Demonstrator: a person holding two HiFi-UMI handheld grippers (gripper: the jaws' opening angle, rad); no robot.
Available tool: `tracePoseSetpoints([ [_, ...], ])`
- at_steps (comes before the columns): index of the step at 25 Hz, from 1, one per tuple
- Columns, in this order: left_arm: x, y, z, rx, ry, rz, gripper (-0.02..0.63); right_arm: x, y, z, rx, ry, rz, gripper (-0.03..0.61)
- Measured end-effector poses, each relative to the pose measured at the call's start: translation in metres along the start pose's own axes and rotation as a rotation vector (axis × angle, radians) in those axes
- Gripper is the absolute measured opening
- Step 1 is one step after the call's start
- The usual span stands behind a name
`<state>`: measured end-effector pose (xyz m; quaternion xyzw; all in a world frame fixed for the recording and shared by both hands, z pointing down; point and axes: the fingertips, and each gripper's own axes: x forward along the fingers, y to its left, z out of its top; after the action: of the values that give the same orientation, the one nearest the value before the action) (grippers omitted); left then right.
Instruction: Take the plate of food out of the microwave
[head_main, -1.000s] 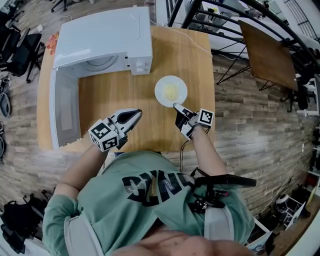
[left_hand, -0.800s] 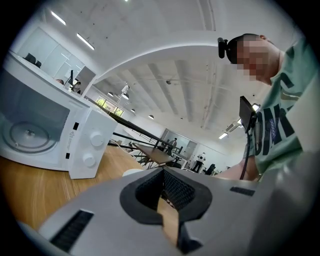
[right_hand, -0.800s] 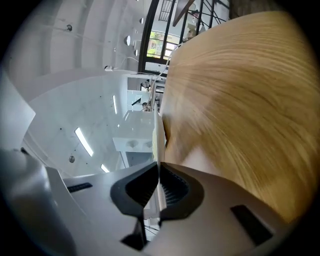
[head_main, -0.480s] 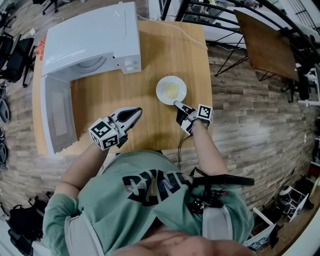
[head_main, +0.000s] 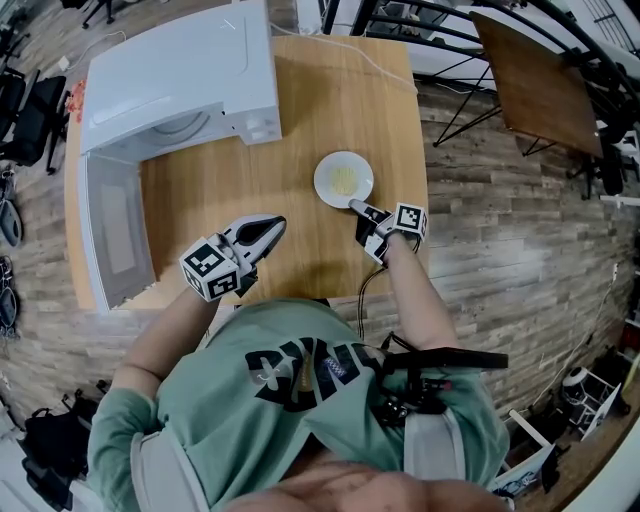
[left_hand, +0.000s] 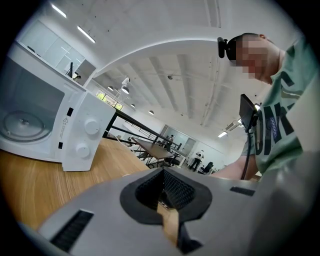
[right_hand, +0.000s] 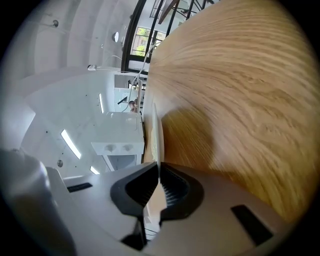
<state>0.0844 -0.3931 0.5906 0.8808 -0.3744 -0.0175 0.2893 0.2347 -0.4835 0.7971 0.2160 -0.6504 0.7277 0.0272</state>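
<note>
While the microwave (head_main: 180, 75) stands at the far left corner of the table (head_main: 330, 90) with its door (head_main: 115, 240) swung open and its turntable bare, the plate of food (head_main: 343, 178) is located out on the wooden surface, well apart from the oven and near the table's right edge. The right gripper (head_main: 353, 207) is clamped on the plate's near rim; in the right gripper view the thin white edge is seen pinched between the two dark pads. Against the picture of one second ago, the plate appears slightly smaller and the right gripper lower, while its place across the table is hardly altered; this is read as the plate having been lowered toward the tabletop. A shadow is cast on the wood directly beside the plate, but whether the base is already seated cannot be confirmed from these views. The left gripper (head_main: 272, 226) is held above the table's near edge, much where it was, its jaws brought together on nothing. Removal from the microwave is therefore judged complete. Only the set-down and the release of the rim are judged to remain.
</note>
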Motion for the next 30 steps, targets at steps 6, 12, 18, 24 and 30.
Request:
tracePoseSetpoints([
  [6,-0.006,0.005,0.003,-0.008,-0.013,0.013,0.003,0.006,-0.01,0.003,-0.046,0.031,-0.11,0.018],
  [12,-0.021,0.007,-0.001,-0.005,-0.006,0.036,0.003,0.009,-0.005,0.004,-0.108,0.018,-0.219,0.044],
  [18,-0.037,0.006,-0.002,-0.002,0.001,0.057,0.003,0.009,-0.005,0.0,-0.159,0.017,-0.338,0.083],
  [24,-0.059,-0.003,0.005,0.008,-0.012,0.071,0.003,0.008,-0.001,-0.001,-0.203,0.014,-0.441,0.2],
  [30,-0.087,-0.007,0.014,0.024,-0.038,0.094,0.003,0.005,0.001,-0.005,-0.317,0.048,-0.571,0.256],
])
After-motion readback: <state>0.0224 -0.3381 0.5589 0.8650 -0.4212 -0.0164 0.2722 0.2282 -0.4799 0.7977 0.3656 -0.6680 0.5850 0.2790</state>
